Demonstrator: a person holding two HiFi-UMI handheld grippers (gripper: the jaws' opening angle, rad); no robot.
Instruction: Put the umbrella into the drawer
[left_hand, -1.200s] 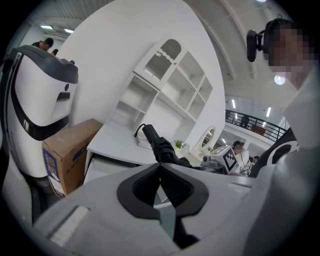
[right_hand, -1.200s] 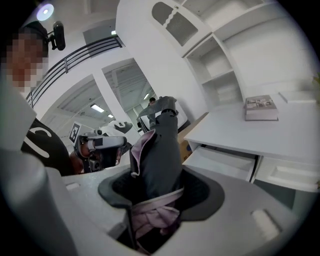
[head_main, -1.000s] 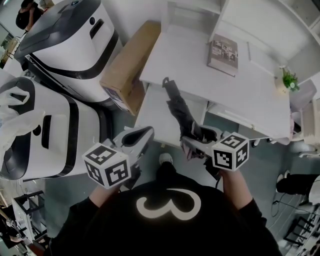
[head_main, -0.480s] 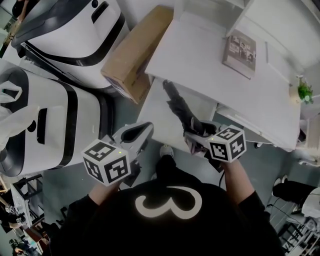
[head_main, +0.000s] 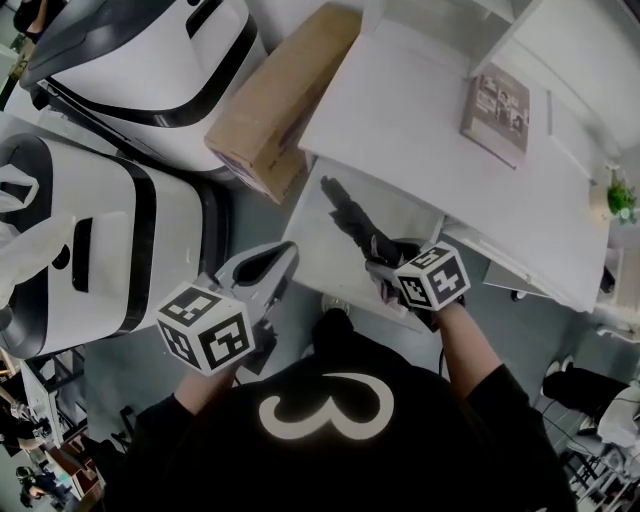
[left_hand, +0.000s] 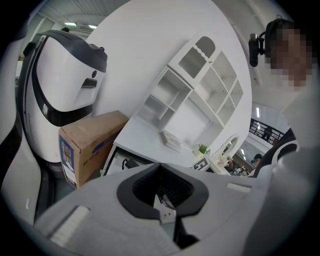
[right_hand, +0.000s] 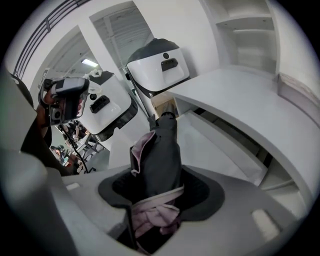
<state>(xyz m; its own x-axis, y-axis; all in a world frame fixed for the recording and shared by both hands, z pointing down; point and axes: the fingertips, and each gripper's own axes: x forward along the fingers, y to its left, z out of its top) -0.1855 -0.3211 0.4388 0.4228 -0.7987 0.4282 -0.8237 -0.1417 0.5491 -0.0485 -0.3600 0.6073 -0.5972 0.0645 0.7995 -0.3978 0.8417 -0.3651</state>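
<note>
Even, dimmish indoor light; fisheye edges curve and darken.

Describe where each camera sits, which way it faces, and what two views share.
Head view: on the person's head, looking steeply down at the open drawer and desk; torso, left gripper and right gripper show.
Left gripper view: on that gripper, facing desk and cardboard box; its empty jaws show.
Right gripper view: on that gripper, facing along the umbrella toward the drawer; its jaws grip it.
Shared: all three show the desk.

Black-and-pink umbrella (head_main: 352, 215), white drawer (head_main: 318, 250)
</note>
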